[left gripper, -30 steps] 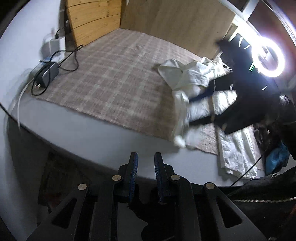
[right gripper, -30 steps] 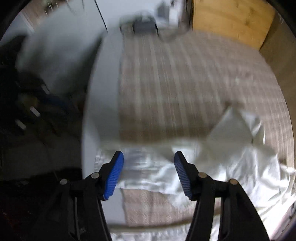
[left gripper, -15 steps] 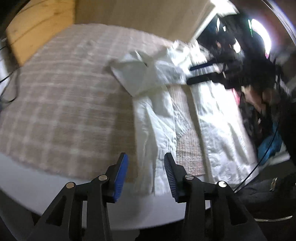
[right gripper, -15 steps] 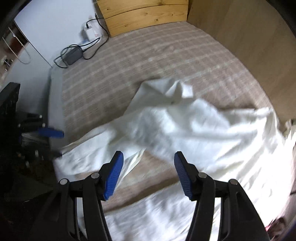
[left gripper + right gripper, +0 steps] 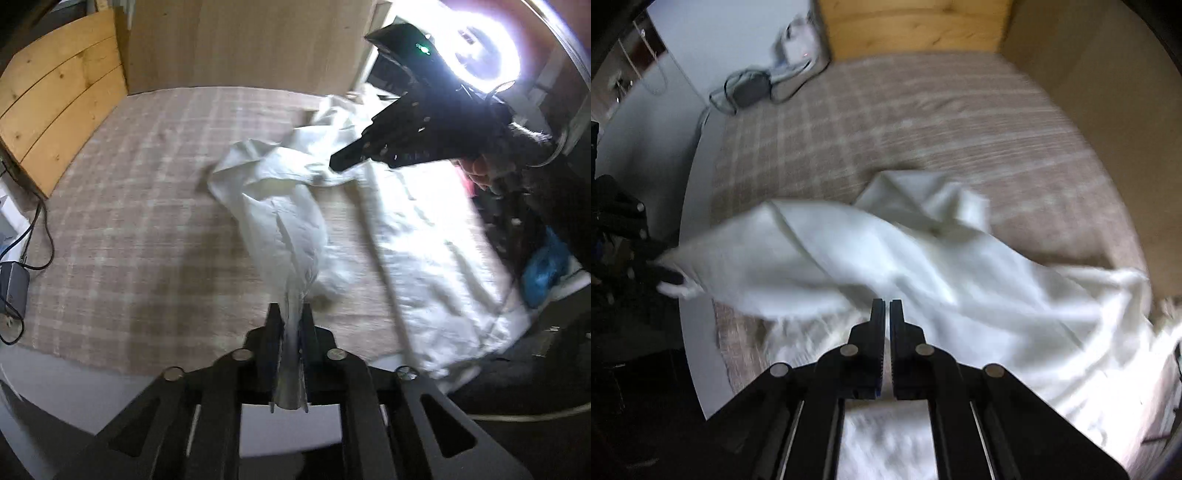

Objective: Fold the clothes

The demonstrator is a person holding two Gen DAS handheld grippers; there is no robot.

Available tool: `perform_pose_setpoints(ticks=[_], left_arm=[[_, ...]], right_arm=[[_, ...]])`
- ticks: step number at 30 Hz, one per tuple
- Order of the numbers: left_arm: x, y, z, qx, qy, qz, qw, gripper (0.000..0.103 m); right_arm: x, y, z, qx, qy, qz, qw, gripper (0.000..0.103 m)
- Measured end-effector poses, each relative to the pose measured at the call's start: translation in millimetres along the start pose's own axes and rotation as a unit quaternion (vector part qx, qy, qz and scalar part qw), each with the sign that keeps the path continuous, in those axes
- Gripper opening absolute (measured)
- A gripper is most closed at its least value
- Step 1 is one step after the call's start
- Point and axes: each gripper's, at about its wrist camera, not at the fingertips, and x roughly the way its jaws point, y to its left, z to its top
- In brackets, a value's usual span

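White garment (image 5: pixel 288 221) sprawls over the plaid bed cover (image 5: pixel 147 206). Left gripper (image 5: pixel 291 317) is closing, pinching an edge; right gripper (image 5: pixel 887 314) pressed together, apparently empty. Light, limp fabric: grab hems or corners.

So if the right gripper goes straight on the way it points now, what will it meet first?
Most likely the white garment. The right gripper is shut and points steeply down at the cloth lying just past its tips, over the checked cover. How far below it the cloth lies is unclear.
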Motion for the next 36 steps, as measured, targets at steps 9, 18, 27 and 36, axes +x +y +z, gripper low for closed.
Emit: perform_pose_setpoints(ticks=[9,18,27,36], left_arm=[[4.5,-8.0,-19.3,0.014,0.054,-0.022,0.9982,0.036],[6.3,38.9,-37.5,-0.069,0.030,-0.001,0.9971,0.036],[-7.8,44.8,-34.1,-0.073,0.013,-0.004,0.9973,0.036],[14.0,0.0,3.0,0.006,0.033,-0.047,0.9983,0.036]], right_arm=[[-22.5,-4.5,-18.0,0.022,-0.025,-0.003,0.999,0.030],[53.8,83.6,34.0,-0.165,0.032,-0.017,0.986,0.051],[-16.7,34.3,10.0,-0.082,0.002,-0.006,0.997,0.004],[-43.4,-45.5,-105.3,0.050,0.096,-0.078,0.991,0.024]])
